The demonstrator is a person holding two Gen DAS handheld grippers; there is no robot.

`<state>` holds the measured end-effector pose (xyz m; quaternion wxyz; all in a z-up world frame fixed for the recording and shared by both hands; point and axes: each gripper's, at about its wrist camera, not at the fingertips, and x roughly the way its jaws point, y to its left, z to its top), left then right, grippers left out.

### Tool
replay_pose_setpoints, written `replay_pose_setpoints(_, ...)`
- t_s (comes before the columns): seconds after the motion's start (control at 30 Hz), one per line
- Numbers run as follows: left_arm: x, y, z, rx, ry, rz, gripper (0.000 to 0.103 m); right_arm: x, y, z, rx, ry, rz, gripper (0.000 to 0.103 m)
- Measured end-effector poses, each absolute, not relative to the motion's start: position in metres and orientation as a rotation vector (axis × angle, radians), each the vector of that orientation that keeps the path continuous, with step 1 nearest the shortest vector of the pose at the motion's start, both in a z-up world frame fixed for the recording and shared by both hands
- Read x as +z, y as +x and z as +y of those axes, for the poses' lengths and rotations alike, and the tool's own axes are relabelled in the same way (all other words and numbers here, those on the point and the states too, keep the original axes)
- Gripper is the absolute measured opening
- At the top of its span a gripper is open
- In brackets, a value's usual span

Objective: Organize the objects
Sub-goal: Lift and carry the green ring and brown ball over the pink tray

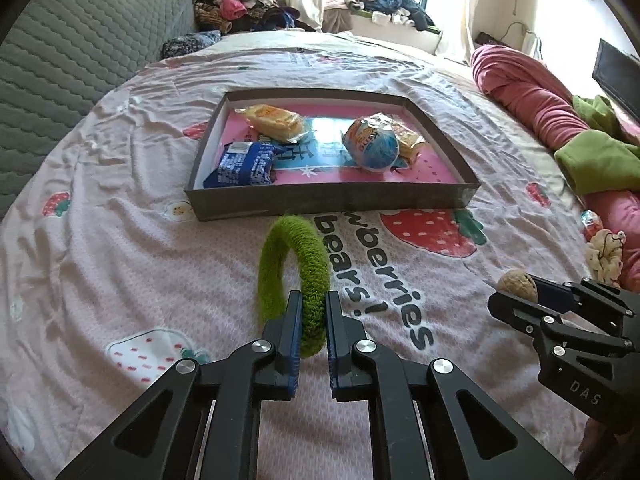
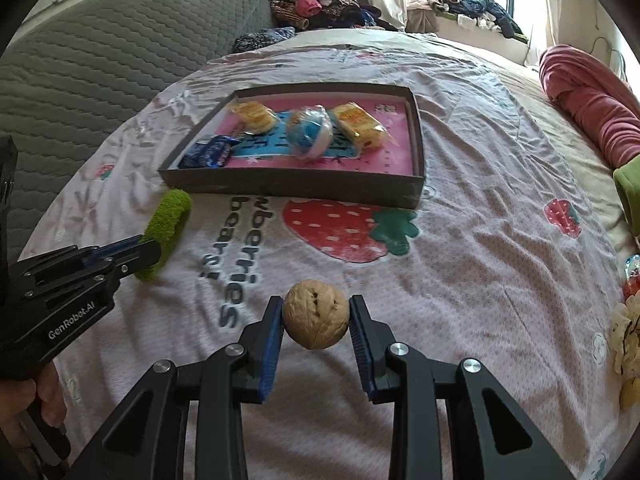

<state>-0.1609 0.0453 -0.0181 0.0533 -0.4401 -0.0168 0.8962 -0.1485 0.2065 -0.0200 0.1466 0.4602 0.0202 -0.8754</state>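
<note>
Green hair tie (image 1: 294,276) in left jaws, walnut (image 2: 316,314) in right jaws

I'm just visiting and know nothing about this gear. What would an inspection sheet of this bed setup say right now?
Surface: bed sheet, pink with strawberry print, wrinkled.
Job's things: shallow box holding two yellow snack packs, a blue packet and a blue-white ball; green hair tie; walnut.
Clutter: cream scrunchie and a small wrapped item at the sheet's right edge.
Grippers: left hand-held gripper shut on the green hair tie; right hand-held gripper shut on the walnut.
Cables: one cord by the far wall, near the window.
Surroundings: grey quilted headboard, piled clothes, pink blanket, window.
</note>
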Motion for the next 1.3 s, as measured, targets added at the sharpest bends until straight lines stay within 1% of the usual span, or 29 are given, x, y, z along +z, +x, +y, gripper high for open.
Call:
replay_pose_setpoints(1.0,0.069,-0.075,0.041,2.828,-1.177,-0.028,0.011,0.065,-0.065,0.181,-2.588,1.158,0.108,0.033)
replay_pose_setpoints(1.3,0.096,-0.063,0.034,2.858,-1.125,-0.025,0.011,0.095,-0.051,0.179,-2.619,1.085,0.117,0.033)
